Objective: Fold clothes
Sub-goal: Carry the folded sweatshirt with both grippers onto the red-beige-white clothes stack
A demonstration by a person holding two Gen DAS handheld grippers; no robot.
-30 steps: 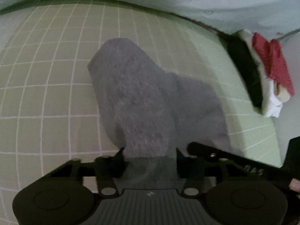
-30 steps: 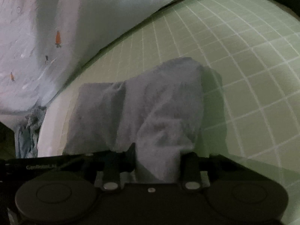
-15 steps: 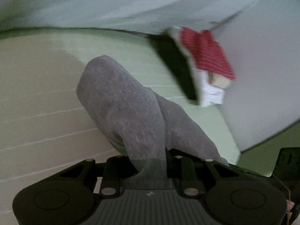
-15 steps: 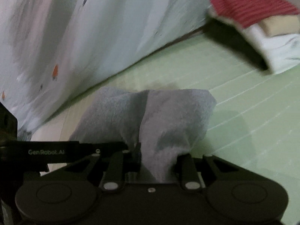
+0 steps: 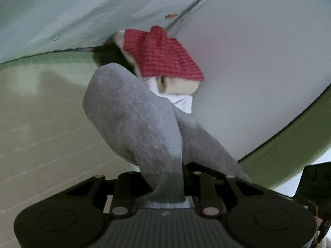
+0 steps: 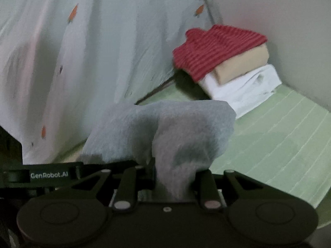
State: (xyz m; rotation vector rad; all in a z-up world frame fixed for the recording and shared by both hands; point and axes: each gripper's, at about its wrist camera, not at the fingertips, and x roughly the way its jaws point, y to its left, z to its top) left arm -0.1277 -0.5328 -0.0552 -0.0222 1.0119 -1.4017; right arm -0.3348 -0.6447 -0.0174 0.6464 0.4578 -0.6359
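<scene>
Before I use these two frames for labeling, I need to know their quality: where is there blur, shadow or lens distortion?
Left wrist view: the green mat is smeared, its grid lines nearly lost; the mat edge bows from fisheye; the grey garment stays fairly sharp. Right wrist view: the curtain is streaked; the folded stack is soft, casting a dark shadow on its left. Both views are dim.

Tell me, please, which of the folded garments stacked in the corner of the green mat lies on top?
The red striped knit garment lies on top; the folded beige one sits beneath it, and the folded white one is at the bottom.
</scene>
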